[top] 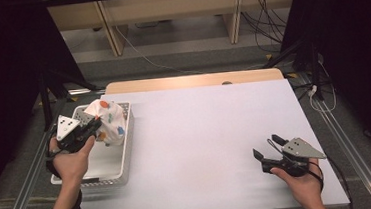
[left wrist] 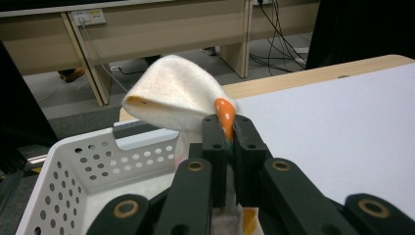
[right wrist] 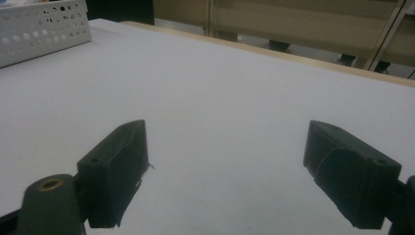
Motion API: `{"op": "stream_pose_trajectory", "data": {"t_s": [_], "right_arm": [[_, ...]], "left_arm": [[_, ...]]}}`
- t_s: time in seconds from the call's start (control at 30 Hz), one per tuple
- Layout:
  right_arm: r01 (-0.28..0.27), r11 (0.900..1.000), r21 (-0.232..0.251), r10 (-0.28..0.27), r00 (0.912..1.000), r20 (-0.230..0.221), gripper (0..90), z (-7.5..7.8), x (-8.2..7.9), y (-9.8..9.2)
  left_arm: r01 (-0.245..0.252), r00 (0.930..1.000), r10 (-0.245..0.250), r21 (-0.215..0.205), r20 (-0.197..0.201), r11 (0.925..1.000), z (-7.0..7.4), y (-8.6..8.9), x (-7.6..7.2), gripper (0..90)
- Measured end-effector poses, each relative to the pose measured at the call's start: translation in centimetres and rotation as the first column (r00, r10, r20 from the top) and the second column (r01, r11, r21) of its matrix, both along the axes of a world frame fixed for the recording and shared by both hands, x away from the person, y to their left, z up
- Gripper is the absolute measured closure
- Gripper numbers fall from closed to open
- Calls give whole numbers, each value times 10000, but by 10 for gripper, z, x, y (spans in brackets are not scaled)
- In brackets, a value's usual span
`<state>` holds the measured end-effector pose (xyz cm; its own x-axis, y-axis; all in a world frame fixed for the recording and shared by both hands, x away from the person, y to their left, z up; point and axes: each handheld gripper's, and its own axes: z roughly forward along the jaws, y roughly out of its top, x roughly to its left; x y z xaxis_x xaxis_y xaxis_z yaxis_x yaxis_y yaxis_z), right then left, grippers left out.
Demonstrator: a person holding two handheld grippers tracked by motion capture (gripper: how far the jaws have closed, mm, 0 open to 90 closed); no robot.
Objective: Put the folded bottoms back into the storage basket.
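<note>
A white cloth (top: 109, 119) with orange and blue spots hangs bunched over the white perforated basket (top: 105, 167) at the table's left. My left gripper (top: 96, 124) is shut on the cloth and holds it up above the basket. In the left gripper view the jaws pinch the cloth (left wrist: 171, 95) at an orange spot, and a fold stands up over the left gripper (left wrist: 227, 129). My right gripper (top: 267, 147) rests low near the table's front right corner, open, with nothing between its jaws. The right gripper (right wrist: 225, 166) faces bare white tabletop in its own view.
The white table top (top: 206, 133) stretches between the two hands. The basket's corner (right wrist: 44, 29) sits far off in the right gripper view. Beyond the far wooden edge (top: 191, 80) are desk legs and cables on the floor.
</note>
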<state>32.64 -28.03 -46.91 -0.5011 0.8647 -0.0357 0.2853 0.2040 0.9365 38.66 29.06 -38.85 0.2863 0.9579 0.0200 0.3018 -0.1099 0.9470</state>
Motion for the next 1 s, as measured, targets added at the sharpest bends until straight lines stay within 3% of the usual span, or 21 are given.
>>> {"op": "stream_pose_trajectory", "data": {"t_s": [1.0], "right_arm": [[-12,10000,50,12,10000,44,174,0,1,0]], "left_arm": [[14,9992,-5,230,-388,9997,-9,0,6,848]]}}
